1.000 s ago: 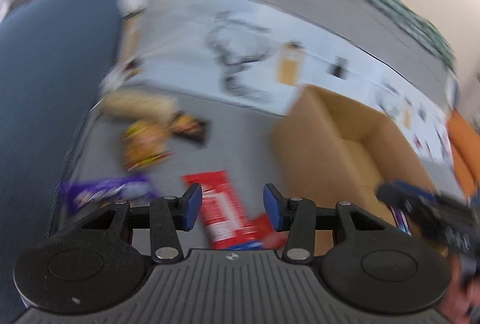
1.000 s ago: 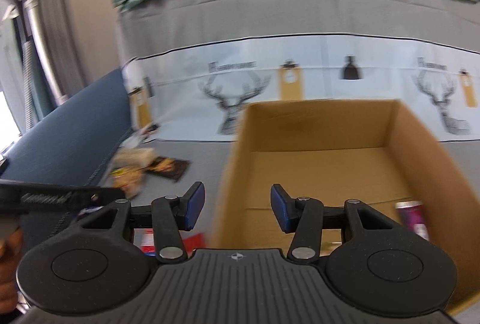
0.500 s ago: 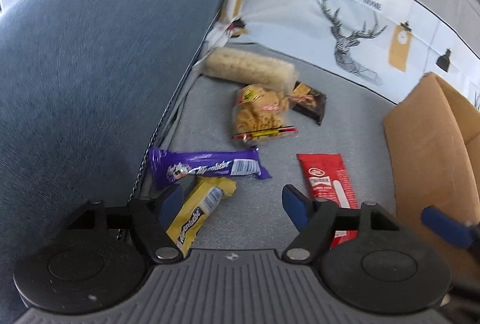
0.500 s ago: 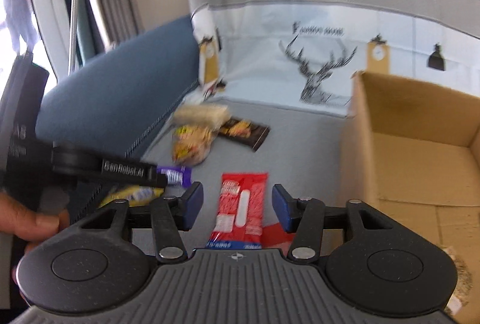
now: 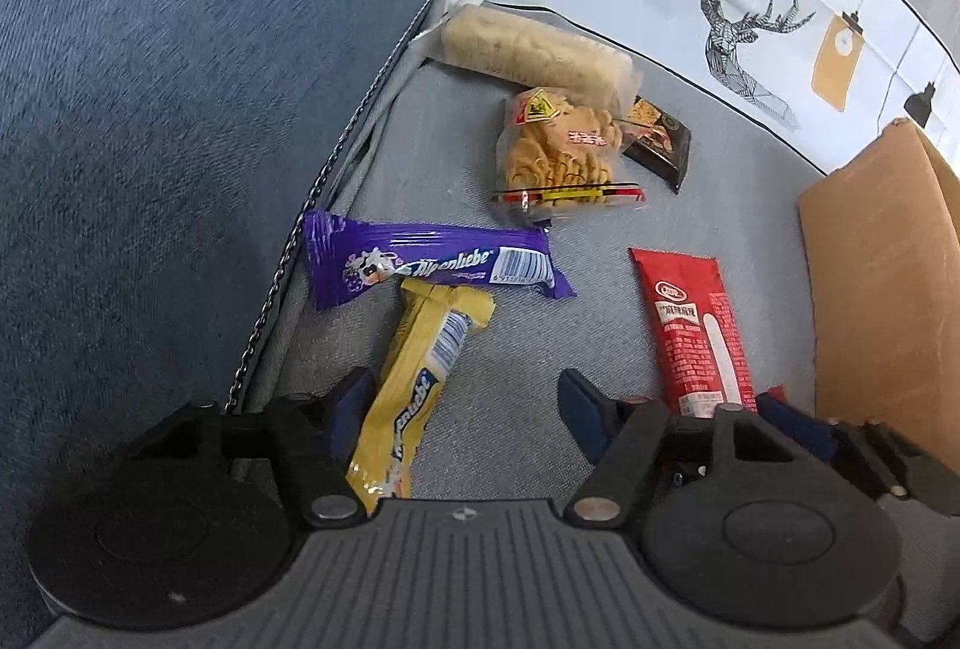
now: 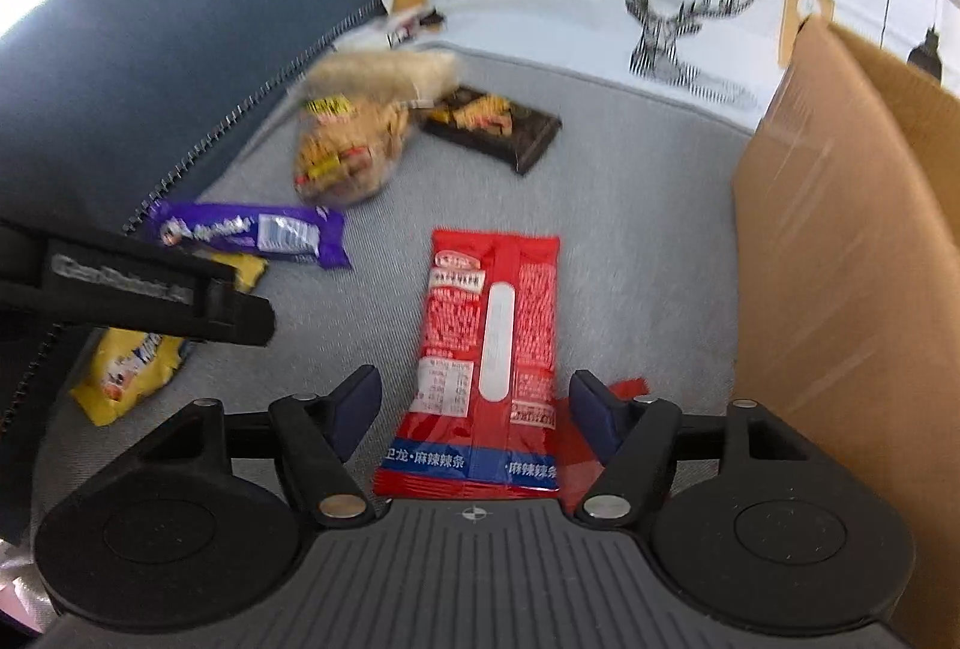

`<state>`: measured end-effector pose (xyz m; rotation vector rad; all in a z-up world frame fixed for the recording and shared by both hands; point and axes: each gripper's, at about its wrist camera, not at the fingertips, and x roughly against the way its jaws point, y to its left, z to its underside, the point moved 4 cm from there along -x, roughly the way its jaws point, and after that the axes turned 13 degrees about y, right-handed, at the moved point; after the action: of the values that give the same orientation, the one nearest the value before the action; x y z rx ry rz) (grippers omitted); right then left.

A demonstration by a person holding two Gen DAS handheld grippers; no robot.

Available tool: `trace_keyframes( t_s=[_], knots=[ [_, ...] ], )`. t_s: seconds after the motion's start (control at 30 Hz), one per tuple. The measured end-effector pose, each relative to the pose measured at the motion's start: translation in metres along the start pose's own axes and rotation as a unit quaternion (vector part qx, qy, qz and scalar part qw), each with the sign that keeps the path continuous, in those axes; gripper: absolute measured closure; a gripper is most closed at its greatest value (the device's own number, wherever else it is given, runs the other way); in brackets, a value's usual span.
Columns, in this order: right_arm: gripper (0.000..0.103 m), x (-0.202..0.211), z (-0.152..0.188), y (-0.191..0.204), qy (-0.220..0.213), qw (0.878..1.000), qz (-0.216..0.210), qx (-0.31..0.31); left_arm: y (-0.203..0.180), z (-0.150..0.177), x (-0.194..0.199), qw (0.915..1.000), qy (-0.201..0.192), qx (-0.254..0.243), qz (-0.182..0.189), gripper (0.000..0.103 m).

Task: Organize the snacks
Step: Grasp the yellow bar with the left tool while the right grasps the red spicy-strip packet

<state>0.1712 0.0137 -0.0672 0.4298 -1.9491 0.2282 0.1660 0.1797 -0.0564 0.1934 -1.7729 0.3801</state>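
Both claws released over snacks on the grey sofa cushion

Left claw straddles the yellow candy bar; right claw, jaws just opening, brackets the red spicy-strip packet. Both look light, crinkly, slippery: pinch mid-length. 6 snacks lie loose beside 1 cardboard box.

A yellow bar lies flat beside the left gripper's left pad, a purple Alpenliebe bar crosswise beyond. A red packet lies lengthwise between the right gripper's parted pads, cardboard box right.
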Motion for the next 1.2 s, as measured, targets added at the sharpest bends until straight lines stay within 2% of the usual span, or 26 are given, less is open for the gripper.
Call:
trace_keyframes(
  t_s=[0.03, 0.1, 0.13, 0.17, 0.23, 0.33, 0.43, 0.53, 0.6, 0.67, 0.87, 1.13, 1.2],
  knots=[
    [0.043, -0.003, 0.001, 0.0, 0.005, 1.0, 0.003, 0.002, 0.001, 0.0, 0.0, 1.0, 0.001, 0.002, 0.001, 0.042],
    [0.051, -0.004, 0.002, 0.001, 0.005, 1.0, 0.012, 0.01, 0.002, 0.0, 0.0, 1.0, 0.004, 0.006, 0.005, 0.063],
    [0.056, -0.003, 0.002, 0.001, 0.002, 1.0, 0.013, 0.014, 0.003, 0.0, 0.0, 0.9999, 0.003, 0.007, 0.01, 0.07],
    [0.058, -0.002, 0.003, 0.001, 0.0, 1.0, 0.012, 0.016, 0.002, 0.0, 0.001, 0.9998, 0.003, 0.006, 0.017, 0.08],
    [0.061, 0.002, 0.004, -0.002, -0.002, 1.0, 0.008, 0.015, -0.001, 0.002, 0.004, 0.9993, 0.001, -0.002, 0.036, 0.085],
    [0.063, 0.01, 0.006, -0.006, -0.008, 1.0, 0.002, 0.01, -0.008, 0.005, 0.007, 0.9973, 0.001, -0.011, 0.073, 0.087],
    [0.063, 0.023, 0.008, -0.01, -0.017, 1.0, -0.013, 0.005, -0.011, 0.008, 0.006, 0.9958, 0.012, -0.007, 0.09, 0.087],
    [0.061, 0.025, 0.014, -0.011, 0.002, 0.999, -0.037, 0.012, -0.006, 0.006, 0.006, 0.9968, 0.009, 0.014, 0.078, 0.084],
    [0.06, 0.021, 0.018, -0.009, 0.021, 0.999, -0.043, 0.018, -0.002, 0.006, 0.004, 0.9965, 0.013, 0.028, 0.077, 0.073],
    [0.058, 0.02, 0.021, -0.006, 0.025, 0.999, -0.033, 0.029, -0.001, 0.005, 0.003, 0.9968, 0.015, 0.032, 0.071, 0.07],
    [0.056, 0.017, 0.019, -0.005, 0.024, 0.999, -0.037, 0.021, 0.001, 0.004, -0.003, 0.9974, 0.027, 0.028, 0.06, 0.069],
    [0.055, 0.008, 0.015, -0.003, 0.025, 0.999, -0.026, 0.022, -0.016, 0.006, -0.013, 0.9987, 0.033, 0.004, 0.04, 0.07],
    [0.057, 0.007, 0.015, -0.003, 0.024, 0.999, -0.018, 0.024, -0.019, 0.006, -0.015, 0.9988, 0.032, 0.003, 0.037, 0.075]
  ],
)
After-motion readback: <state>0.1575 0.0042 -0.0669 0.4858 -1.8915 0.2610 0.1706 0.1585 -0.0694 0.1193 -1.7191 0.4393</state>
